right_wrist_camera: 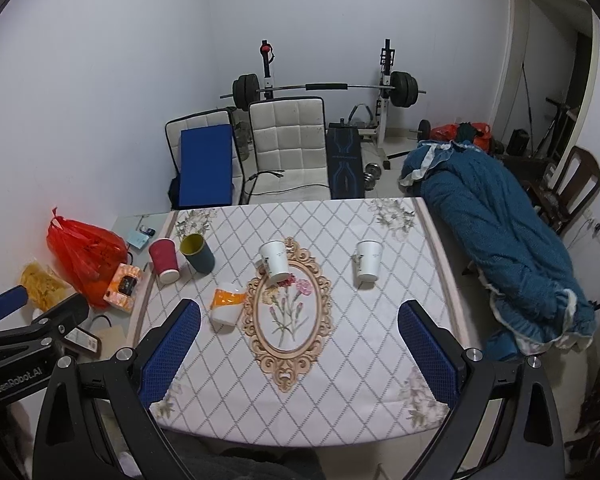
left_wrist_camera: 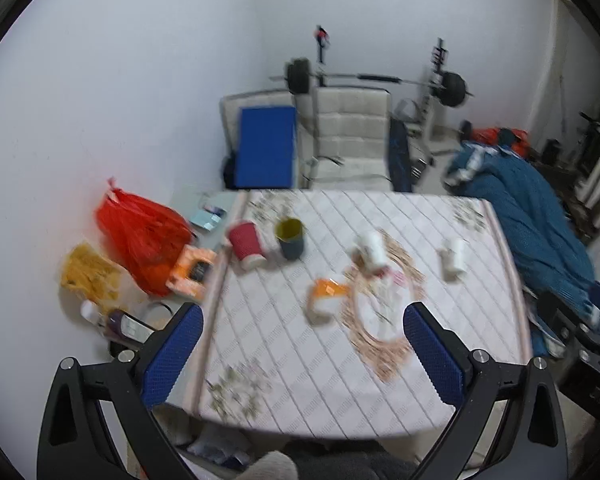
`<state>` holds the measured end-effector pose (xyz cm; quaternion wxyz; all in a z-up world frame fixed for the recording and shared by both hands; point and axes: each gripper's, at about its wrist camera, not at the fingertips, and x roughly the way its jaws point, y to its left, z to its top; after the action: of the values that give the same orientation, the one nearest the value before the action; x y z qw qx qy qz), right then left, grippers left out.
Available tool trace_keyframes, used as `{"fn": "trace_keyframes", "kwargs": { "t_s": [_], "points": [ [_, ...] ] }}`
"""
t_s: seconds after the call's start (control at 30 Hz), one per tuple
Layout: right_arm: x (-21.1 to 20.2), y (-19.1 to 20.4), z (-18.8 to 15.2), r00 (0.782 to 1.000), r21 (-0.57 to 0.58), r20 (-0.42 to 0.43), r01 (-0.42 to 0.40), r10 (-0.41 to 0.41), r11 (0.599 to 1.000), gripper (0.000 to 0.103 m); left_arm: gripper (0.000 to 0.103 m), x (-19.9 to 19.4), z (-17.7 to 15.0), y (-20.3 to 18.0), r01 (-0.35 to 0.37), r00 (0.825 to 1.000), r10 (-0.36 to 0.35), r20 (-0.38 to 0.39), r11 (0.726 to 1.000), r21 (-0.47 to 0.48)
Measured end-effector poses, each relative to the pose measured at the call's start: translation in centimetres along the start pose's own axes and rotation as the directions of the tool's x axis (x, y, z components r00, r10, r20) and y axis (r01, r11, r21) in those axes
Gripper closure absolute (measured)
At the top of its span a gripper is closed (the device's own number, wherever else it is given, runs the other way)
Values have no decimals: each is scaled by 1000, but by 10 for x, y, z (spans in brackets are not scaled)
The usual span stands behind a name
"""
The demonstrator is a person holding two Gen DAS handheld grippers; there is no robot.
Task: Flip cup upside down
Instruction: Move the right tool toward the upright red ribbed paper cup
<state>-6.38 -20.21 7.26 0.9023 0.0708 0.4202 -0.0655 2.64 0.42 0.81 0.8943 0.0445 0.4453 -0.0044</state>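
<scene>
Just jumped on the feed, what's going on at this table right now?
Nothing is being handled. Both tongs, left and right, hover open and empty above the near edge of the table. Five cups stand on it: red cup, dark green cup, orange-and-white cup and two white paper cups. Only the green one is mouth-up.
</scene>
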Motion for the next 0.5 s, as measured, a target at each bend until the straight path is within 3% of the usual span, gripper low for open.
{"fn": "trace_keyframes", "kwargs": {
  "t_s": [0.1,0.23,0.5],
  "points": [
    [32,6,-5,999,-13,-22,-41,41,999,2,0,27,3,17,-98,995,99,33,995,-9],
    [90,23,-14,990,-24,-102,-103,100,994,2,0,81,3,47,-210,978,210,0,978,6],
    [222,80,-44,956,-31,-268,-131,118,991,2,0,207,0,85,-336,927,359,-105,923,190]
  ]
}}
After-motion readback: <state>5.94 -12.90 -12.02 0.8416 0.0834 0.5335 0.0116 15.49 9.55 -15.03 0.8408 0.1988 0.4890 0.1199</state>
